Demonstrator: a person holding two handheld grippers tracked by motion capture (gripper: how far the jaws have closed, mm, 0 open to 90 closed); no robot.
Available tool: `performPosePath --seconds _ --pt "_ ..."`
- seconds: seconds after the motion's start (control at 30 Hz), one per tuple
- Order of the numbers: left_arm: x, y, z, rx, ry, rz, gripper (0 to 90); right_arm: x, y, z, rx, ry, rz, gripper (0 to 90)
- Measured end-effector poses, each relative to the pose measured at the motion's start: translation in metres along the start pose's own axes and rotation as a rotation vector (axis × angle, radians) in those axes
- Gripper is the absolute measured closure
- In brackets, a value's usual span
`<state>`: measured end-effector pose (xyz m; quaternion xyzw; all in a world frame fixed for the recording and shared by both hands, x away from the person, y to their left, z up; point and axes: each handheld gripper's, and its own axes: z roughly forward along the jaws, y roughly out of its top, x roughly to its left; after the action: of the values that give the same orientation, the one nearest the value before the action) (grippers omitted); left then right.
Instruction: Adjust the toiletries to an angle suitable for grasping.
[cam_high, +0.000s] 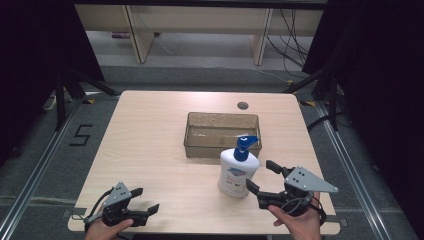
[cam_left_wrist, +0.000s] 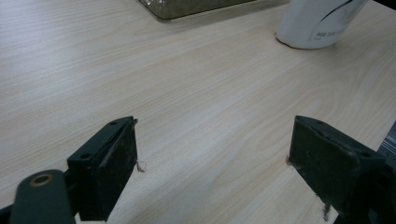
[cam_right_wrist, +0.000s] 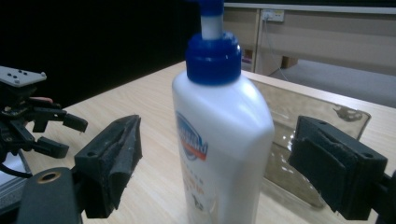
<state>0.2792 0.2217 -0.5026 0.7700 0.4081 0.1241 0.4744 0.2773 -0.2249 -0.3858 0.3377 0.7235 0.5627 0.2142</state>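
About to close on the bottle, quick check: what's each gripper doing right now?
Left gripper: open, holding nothing, low over the table.
Right gripper: open, jaws either side of the bottle, not gripping it.

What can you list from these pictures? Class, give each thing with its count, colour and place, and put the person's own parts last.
table: one, light wood grain, centre of the floor
tray: one, clear brownish, empty, at the table's middle, behind the bottle
bottle: one, white with a blue pump top, upright on the table, just in front of the tray
cable hole: one, grey, at the table's far edge
benches: pale wood, on the floor beyond the table
left gripper: one, black, open, low over the table's near left edge
right gripper: one, black, open, jaws either side of the bottle, not touching it
hands: two, at the bottom edge, each holding a gripper
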Motion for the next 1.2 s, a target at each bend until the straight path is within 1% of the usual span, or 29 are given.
performPosePath --seconds 0.07,0.17,0.2,0.23,0.27,0.3,0.33,0.37,0.4,0.43,0.47,0.5,0.53,0.6,0.63,0.67,0.7,0.73,0.77,0.8,0.83,0.87,0.93,0.97,1.0,1.07,1.1,1.13,1.2 --pt "0.000 0.000 0.000 0.008 0.006 0.009 14.7 0.000 0.004 0.001 0.001 -0.003 -0.008 16.7" --pt "0.001 0.000 0.000 0.008 0.004 0.007 14.7 0.001 0.007 0.002 -0.001 -0.010 -0.001 16.7" --pt "0.001 0.000 0.000 0.006 0.001 0.003 14.7 0.000 0.009 0.003 -0.009 0.007 -0.012 16.7" --pt "0.001 0.000 0.000 0.002 -0.002 -0.002 14.7 -0.001 0.011 0.003 -0.018 -0.004 -0.028 16.7" --pt "0.001 0.000 0.002 0.000 -0.008 -0.009 14.7 0.000 0.015 0.006 -0.023 0.015 -0.007 16.9" --pt "0.001 0.000 0.002 0.000 -0.008 -0.009 14.7 0.000 0.015 0.006 -0.023 0.015 -0.007 16.9" --pt "0.001 0.000 0.001 0.008 -0.002 0.001 14.7 -0.003 0.020 0.009 -0.028 0.002 -0.043 18.0" --pt "0.000 0.000 0.001 0.008 0.008 0.019 14.8 -0.004 0.022 0.012 -0.046 0.003 -0.062 18.0" --pt "0.000 0.000 0.001 0.005 0.006 0.017 14.7 -0.004 0.024 0.013 -0.029 0.013 -0.043 18.0" --pt "0.000 0.000 0.001 0.005 0.006 0.017 14.7 -0.004 0.024 0.013 -0.029 0.013 -0.043 18.0" --pt "0.000 0.001 0.002 0.000 0.007 0.009 14.7 -0.003 0.026 0.014 -0.029 0.022 -0.028 18.2" --pt "0.000 0.001 0.002 0.002 0.008 0.005 14.7 -0.005 0.028 0.015 -0.036 -0.001 -0.061 18.7" --pt "0.000 0.001 0.002 0.003 0.013 0.000 14.7 -0.006 0.030 0.017 -0.035 0.017 -0.052 19.5" --pt "0.000 0.001 0.002 0.002 0.014 0.000 14.7 -0.008 0.031 0.019 -0.047 0.011 -0.056 19.7" --pt "0.000 0.002 0.002 0.003 0.014 0.004 14.7 -0.010 0.032 0.019 -0.039 0.005 -0.069 19.9" --pt "-0.001 0.002 0.002 0.007 0.017 0.005 14.7 -0.012 0.032 0.022 -0.043 0.033 -0.033 20.5" --pt "-0.001 0.002 0.003 0.007 0.014 0.006 14.7 -0.012 0.032 0.022 -0.043 0.033 -0.033 20.5" --pt "-0.001 0.003 0.005 0.005 0.006 0.006 14.7 -0.015 0.033 0.024 -0.053 0.022 -0.061 21.3" --pt "-0.001 0.003 0.005 0.005 0.006 0.006 14.8 -0.015 0.033 0.024 -0.053 0.022 -0.061 21.3" --pt "-0.001 0.003 0.006 0.004 0.008 0.010 14.8 -0.013 0.033 0.024 -0.033 0.038 -0.029 22.0" --pt "-0.002 0.004 0.005 0.017 0.017 0.015 14.7 -0.015 0.033 0.025 -0.038 0.031 -0.053 22.5" --pt "-0.001 0.004 0.006 0.016 0.004 0.017 14.7 -0.013 0.034 0.026 -0.030 0.046 -0.021 23.3" --pt "-0.001 0.004 0.007 0.012 0.011 0.016 14.7 -0.013 0.034 0.029 -0.044 0.053 -0.026 24.0" --pt "-0.001 0.004 0.007 0.007 0.013 0.012 14.7 -0.014 0.035 0.030 -0.052 0.048 -0.052 24.6" --pt "-0.001 0.004 0.006 0.013 0.021 0.016 14.7 -0.012 0.035 0.031 -0.037 0.068 -0.024 24.7" --pt "-0.001 0.005 0.005 0.013 0.025 0.015 14.7 -0.011 0.036 0.035 -0.050 0.078 -0.038 25.6" --pt "-0.001 0.005 0.005 0.013 0.025 0.015 14.7 -0.011 0.036 0.035 -0.050 0.078 -0.038 25.6" --pt "-0.001 0.005 0.005 0.012 0.024 0.014 14.7 -0.011 0.037 0.035 -0.048 0.058 -0.052 26.0" --pt "-0.002 0.004 0.005 0.015 0.022 0.012 14.7 -0.012 0.037 0.041 -0.060 0.066 -0.058 27.8"
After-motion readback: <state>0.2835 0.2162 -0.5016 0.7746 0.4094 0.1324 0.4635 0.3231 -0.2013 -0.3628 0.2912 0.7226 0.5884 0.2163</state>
